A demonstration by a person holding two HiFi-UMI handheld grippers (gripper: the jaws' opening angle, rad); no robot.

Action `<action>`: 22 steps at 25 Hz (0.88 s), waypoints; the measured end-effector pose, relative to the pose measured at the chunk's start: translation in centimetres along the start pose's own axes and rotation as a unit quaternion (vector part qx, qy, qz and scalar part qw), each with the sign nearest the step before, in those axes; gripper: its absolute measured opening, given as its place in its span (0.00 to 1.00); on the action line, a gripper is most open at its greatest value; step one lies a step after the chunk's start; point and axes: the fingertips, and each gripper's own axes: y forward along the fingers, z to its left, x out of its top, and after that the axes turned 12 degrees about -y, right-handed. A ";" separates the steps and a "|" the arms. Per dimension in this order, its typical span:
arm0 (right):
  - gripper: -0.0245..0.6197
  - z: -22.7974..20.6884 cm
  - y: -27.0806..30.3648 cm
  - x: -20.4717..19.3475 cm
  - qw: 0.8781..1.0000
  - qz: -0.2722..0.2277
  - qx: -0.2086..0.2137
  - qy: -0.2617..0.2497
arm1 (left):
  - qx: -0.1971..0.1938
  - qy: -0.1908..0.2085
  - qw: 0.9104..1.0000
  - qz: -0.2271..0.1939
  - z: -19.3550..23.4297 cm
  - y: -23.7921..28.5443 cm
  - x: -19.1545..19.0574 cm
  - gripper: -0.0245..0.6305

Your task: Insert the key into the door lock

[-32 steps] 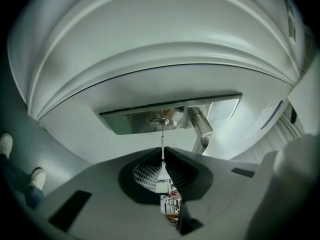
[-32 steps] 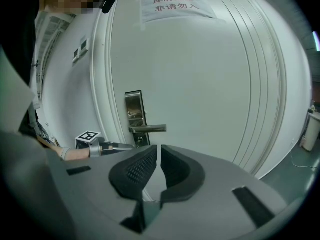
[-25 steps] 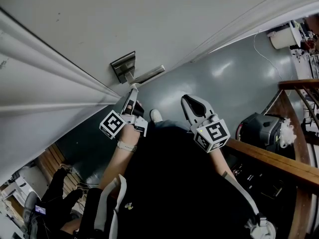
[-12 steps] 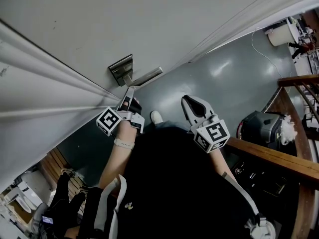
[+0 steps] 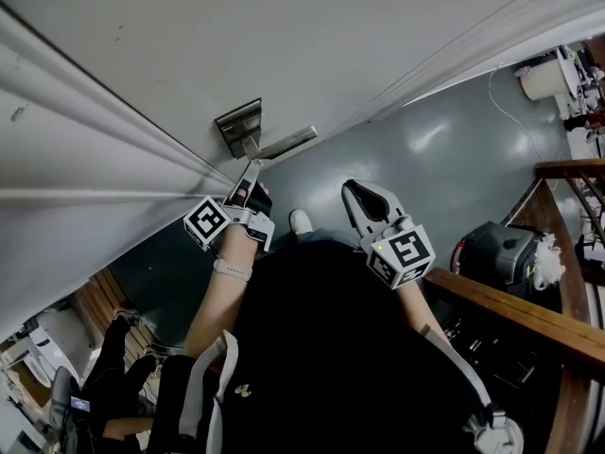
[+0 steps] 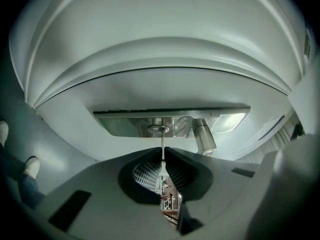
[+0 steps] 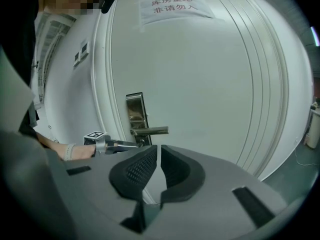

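Pinching a slim metal key (image 6: 162,151) between its closed jaws, the left hand-held gripper (image 5: 248,174) points up at the door lock (image 5: 238,126), a steel plate on the white door (image 5: 312,36). In the left gripper view the key's blade runs straight from the jaw tips to the round keyhole (image 6: 158,129) in that plate, and its tip meets the keyhole; how deep it sits cannot be told. The lever handle (image 6: 205,137) juts out just to the right of the keyhole.

The right hand-held gripper (image 5: 362,200) hangs well apart from the lock, lower and to the right, above the grey floor (image 5: 444,149). Its jaws are drawn together with only a thin slit between the ribbed pads (image 7: 137,168), and nothing is in them. From its own view the left hand-held gripper shows side-on, its tip at the plate just below the lever handle. A paper notice (image 7: 175,6) is stuck high on the door.

A white shoe (image 5: 301,220) shows on the floor between the two hand-held grippers.
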 end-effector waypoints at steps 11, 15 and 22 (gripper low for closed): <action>0.08 1.7 2.2 1.5 0.998 -0.016 0.067 -0.015 | 0.002 -0.020 1.000 0.001 -0.1 -3.0 -0.4 0.07; 0.08 3.0 3.0 2.0 0.995 -0.020 0.098 -0.032 | -0.003 0.016 1.000 -0.018 -1.1 -5.3 0.3 0.05; 0.08 5.6 4.4 3.3 0.987 -0.034 0.149 -0.049 | 0.006 0.124 0.991 -0.057 -3.8 -9.5 1.6 0.05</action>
